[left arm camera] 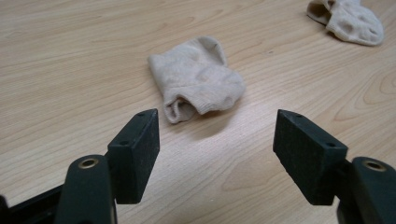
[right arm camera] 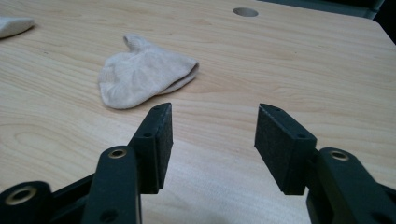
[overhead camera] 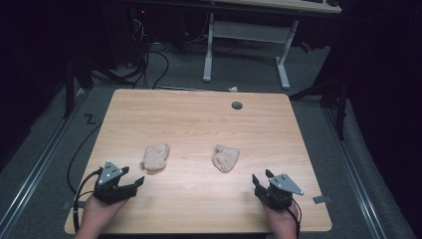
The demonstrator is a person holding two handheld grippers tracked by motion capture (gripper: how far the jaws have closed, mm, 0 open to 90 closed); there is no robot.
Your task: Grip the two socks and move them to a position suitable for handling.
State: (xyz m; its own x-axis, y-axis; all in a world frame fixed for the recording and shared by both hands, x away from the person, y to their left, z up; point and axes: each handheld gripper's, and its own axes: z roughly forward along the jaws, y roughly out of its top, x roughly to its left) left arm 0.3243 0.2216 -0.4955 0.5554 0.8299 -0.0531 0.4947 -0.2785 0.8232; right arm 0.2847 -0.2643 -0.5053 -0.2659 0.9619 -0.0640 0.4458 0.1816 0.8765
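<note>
Both jaws are held released, nothing gripped: left gripper (overhead camera: 133, 182) and right gripper (overhead camera: 261, 180) are parked near the table (overhead camera: 199, 114) front edge. Left sock (overhead camera: 155, 157) and right sock (overhead camera: 225, 158) lie mid-table, apart. Risk: thin fabric gets skated over, or only the top layer is pinched and slips.

Two beige socks, crumpled (both short): left sock (overhead camera: 155, 157) and right sock (overhead camera: 225, 158) lying flat, well apart.

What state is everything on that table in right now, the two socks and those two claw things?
Left sock: crumpled, lying loose on the table, untouched.
Right sock: crumpled, lying loose, apart from the other.
Left gripper: open, empty, short of its sock.
Right gripper: open, empty, short of its sock.
</note>
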